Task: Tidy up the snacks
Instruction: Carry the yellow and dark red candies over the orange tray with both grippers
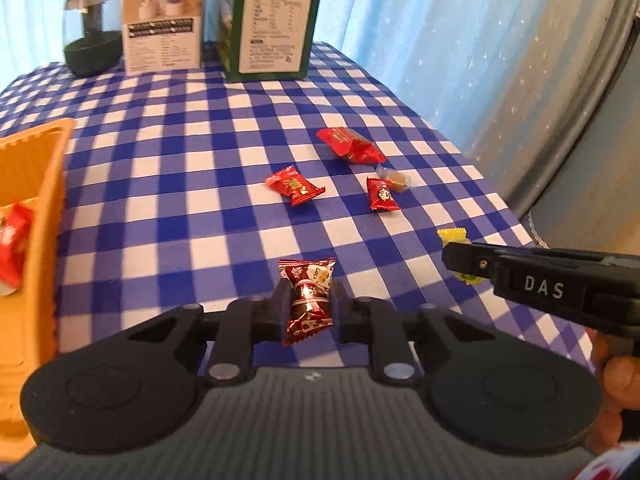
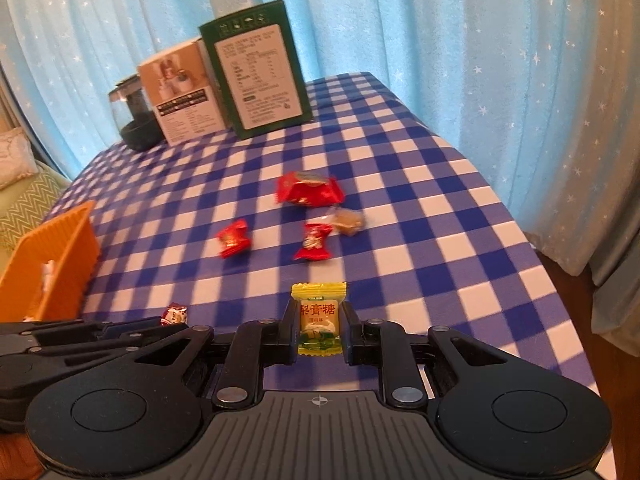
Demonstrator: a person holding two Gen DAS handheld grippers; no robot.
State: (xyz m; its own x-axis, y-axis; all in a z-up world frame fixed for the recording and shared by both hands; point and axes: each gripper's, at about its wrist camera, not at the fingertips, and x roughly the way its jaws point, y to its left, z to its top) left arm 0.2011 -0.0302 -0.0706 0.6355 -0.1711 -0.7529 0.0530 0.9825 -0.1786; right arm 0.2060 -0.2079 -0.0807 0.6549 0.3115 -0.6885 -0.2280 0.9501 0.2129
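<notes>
Left claw (image 1: 310, 304) is pinching a dark red foil-wrapped candy (image 1: 310, 300) between its pads, wrapper ends sticking out front and back, lifted off the blue-and-white checked cloth on the worktop (image 1: 180, 200).

Right claw (image 2: 318, 326) is pinching a yellow wrapped candy with a green printed lower half (image 2: 319, 322), held upright between the pads. In the left wrist view that claw comes in from the right edge, with only bits of yellow wrapper showing around its tip.

Loose on the cloth, mid worktop:
- large red snack packet (image 2: 309, 189), farthest back
- small clear-wrapped brown caramel (image 2: 347, 220), just beside and in front of the packet
- red wrapped candy with a white print (image 2: 314, 242), touching or nearly touching the caramel; blur makes it hard to call
- second red wrapped candy (image 2: 234, 238), off to the left, apart from the others

Orange ribbed plastic bin (image 1: 36, 208) sits at the left edge of the worktop; red-and-white wrapped pieces (image 1: 12, 248) lie inside it.

At the far edge stand a tall green carton with a white label (image 1: 276, 20), a white-and-tan box (image 1: 164, 20) next to it, and a dark green appliance with a clear dome (image 1: 92, 36) at the left end. A light blue star-print curtain (image 2: 440, 40) hangs behind.
</notes>
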